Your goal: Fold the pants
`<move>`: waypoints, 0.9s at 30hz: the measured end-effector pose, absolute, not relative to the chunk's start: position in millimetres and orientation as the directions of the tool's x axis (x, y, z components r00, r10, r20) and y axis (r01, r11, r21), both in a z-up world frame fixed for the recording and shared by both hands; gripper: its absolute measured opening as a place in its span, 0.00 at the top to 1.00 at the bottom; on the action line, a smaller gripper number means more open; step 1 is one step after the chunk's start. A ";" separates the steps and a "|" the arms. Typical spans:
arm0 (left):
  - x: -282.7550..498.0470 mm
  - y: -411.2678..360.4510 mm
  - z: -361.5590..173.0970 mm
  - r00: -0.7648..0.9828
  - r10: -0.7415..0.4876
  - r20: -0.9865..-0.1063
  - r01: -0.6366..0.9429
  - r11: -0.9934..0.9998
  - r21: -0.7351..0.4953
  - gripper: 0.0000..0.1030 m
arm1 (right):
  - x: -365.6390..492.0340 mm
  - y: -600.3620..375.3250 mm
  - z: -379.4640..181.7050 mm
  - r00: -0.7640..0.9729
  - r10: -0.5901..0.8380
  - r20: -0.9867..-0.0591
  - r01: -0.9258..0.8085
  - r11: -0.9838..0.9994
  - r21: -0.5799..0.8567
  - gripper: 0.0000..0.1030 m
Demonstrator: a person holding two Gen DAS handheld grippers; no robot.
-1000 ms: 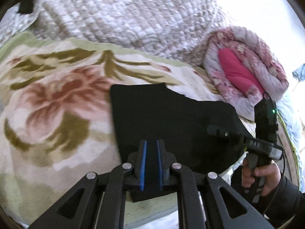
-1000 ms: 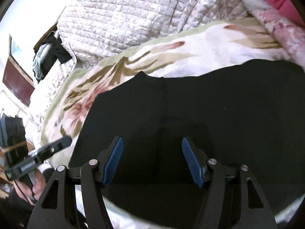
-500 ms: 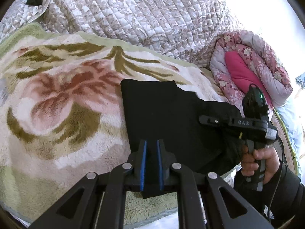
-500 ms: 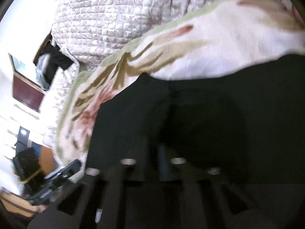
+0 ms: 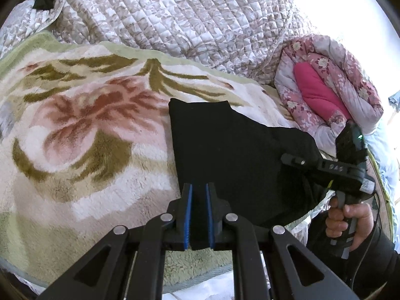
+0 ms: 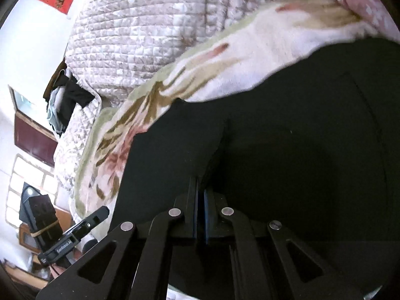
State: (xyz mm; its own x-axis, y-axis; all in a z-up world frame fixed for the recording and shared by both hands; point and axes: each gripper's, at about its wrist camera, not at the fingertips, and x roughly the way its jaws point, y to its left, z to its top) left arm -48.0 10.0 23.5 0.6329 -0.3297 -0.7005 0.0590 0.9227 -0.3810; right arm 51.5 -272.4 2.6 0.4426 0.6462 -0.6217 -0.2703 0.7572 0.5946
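The black pants (image 5: 232, 147) lie folded on a floral fleece blanket (image 5: 82, 135) on the bed. My left gripper (image 5: 198, 201) is shut on the near left corner of the pants. In the right wrist view the pants (image 6: 287, 137) fill most of the frame, and my right gripper (image 6: 200, 200) is shut on their near edge. The right gripper also shows in the left wrist view (image 5: 290, 160), reaching over the right side of the pants. The left gripper shows at the lower left of the right wrist view (image 6: 102, 211).
A quilted grey-white cover (image 5: 187, 17) lies behind the blanket. A rolled pink floral quilt (image 5: 325, 87) lies at the right. The bed's near edge (image 5: 200, 272) runs just under the grippers. Dark clothes (image 6: 65, 100) hang at the far left by a wall.
My right gripper was open over the pants; it has moved down onto their near edge and shut on it. My left gripper stays shut on its corner and has lifted slightly.
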 end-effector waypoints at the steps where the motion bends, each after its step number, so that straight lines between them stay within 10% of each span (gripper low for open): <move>1: -48.2 10.0 23.3 0.633 -0.329 -0.701 0.059 0.923 -0.379 0.88 | 50.1 -272.6 5.5 0.452 0.644 -0.618 -0.276 0.759 0.589 0.98; 8: -49.8 3.7 20.9 0.614 -0.334 -0.715 0.073 0.926 -0.370 0.88 | 54.5 -280.6 -9.7 0.426 0.645 -0.634 -0.229 0.755 0.614 0.96; 15: -46.6 -2.3 19.0 0.604 -0.342 -0.720 0.084 0.926 -0.369 0.88 | 92.2 -279.1 -10.0 0.403 0.690 -0.601 -0.223 0.711 0.667 0.57; 18: -46.3 -3.6 19.6 0.604 -0.339 -0.722 0.086 0.927 -0.364 0.88 | 111.7 -268.9 -15.6 0.389 0.663 -0.639 -0.225 0.741 0.632 0.59; 21: -45.7 -4.1 19.9 0.603 -0.334 -0.725 0.082 0.929 -0.360 0.88 | 118.1 -257.3 -8.5 0.390 0.618 -0.683 -0.253 0.785 0.565 0.97; 27: -43.0 -3.7 17.2 0.599 -0.338 -0.725 0.086 0.928 -0.362 0.88 | 110.6 -263.6 -4.4 0.463 0.571 -0.678 -0.273 0.819 0.504 0.97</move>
